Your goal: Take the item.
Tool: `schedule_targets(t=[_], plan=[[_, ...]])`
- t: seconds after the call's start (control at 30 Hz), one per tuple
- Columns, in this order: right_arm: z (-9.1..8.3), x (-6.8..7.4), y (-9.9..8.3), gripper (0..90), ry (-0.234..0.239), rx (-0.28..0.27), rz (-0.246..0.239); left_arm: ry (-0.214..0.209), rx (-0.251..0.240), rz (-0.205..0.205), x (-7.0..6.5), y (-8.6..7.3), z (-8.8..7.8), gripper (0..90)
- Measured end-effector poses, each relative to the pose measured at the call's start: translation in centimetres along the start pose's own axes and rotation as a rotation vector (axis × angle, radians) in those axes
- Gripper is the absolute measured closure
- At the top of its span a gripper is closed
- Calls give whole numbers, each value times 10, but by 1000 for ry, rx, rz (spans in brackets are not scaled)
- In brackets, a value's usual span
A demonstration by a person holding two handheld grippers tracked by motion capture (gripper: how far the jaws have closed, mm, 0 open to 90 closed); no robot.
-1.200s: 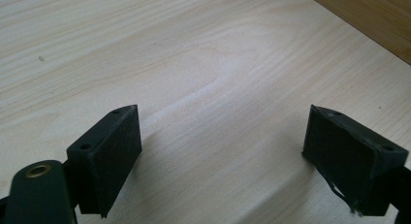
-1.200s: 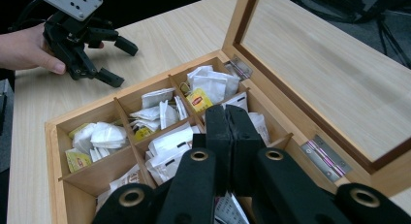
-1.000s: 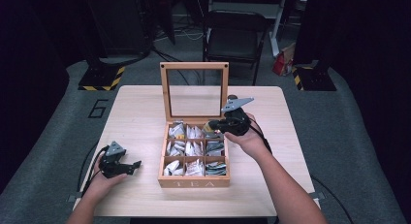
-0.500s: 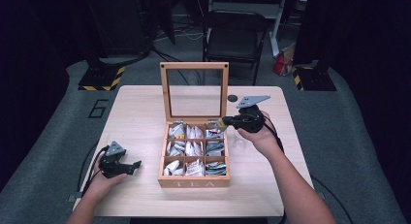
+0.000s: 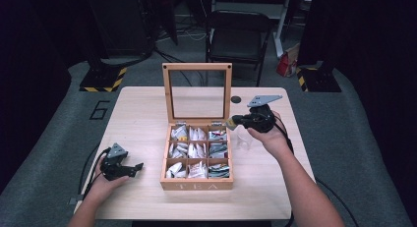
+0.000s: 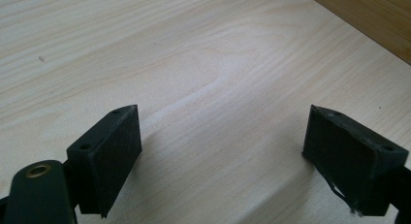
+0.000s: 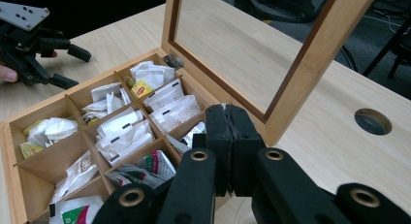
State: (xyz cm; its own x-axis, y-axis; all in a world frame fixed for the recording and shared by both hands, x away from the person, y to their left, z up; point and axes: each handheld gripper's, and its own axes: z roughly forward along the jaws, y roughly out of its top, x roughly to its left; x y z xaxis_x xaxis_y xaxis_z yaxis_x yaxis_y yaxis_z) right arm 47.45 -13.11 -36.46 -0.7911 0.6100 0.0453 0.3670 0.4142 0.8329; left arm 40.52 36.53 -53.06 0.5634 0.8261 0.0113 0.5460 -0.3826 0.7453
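Note:
A wooden tea box [image 5: 196, 184] stands mid-table with its glass lid [image 5: 196, 67] upright and tea bags [image 5: 196, 151] in its compartments. My right gripper [image 5: 235, 121] hangs just right of the box's back right corner. Its jaws are shut [image 7: 227, 112], and a thin white edge pinched between the pad tips looks like a tea bag; the rest is hidden below them. My left gripper [image 5: 135, 170] rests on the table left of the box. It is open [image 6: 223, 151] with bare wood between its pads, and also appears far off in the right gripper view [image 7: 75, 66].
A faint clear cup [image 5: 243, 138] stands on the table [image 5: 142, 114] right of the box, under my right hand. A round hole [image 5: 236, 99] [image 7: 372, 121] is cut in the tabletop behind it. A black chair [image 5: 238, 38] stands beyond the far edge.
My right gripper has moved from above the box's back right compartment to the right, past the box's side, staying shut. The left gripper has not moved.

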Motion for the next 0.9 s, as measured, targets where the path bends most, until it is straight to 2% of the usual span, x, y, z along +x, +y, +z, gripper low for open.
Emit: schedule_targets(t=[0.07, 0.5, 0.9], plan=[[-2, -2, -1, 891, -5, -1, -8, 0, 0, 1, 0, 0, 0, 131], [-15, -14, -9, 891, -44, 0, 15, 1, 1, 4, 0, 0, 0, 131], [-18, -17, -15, 891, -62, 7, 24, -1, -1, -2, 0, 0, 0, 131]])
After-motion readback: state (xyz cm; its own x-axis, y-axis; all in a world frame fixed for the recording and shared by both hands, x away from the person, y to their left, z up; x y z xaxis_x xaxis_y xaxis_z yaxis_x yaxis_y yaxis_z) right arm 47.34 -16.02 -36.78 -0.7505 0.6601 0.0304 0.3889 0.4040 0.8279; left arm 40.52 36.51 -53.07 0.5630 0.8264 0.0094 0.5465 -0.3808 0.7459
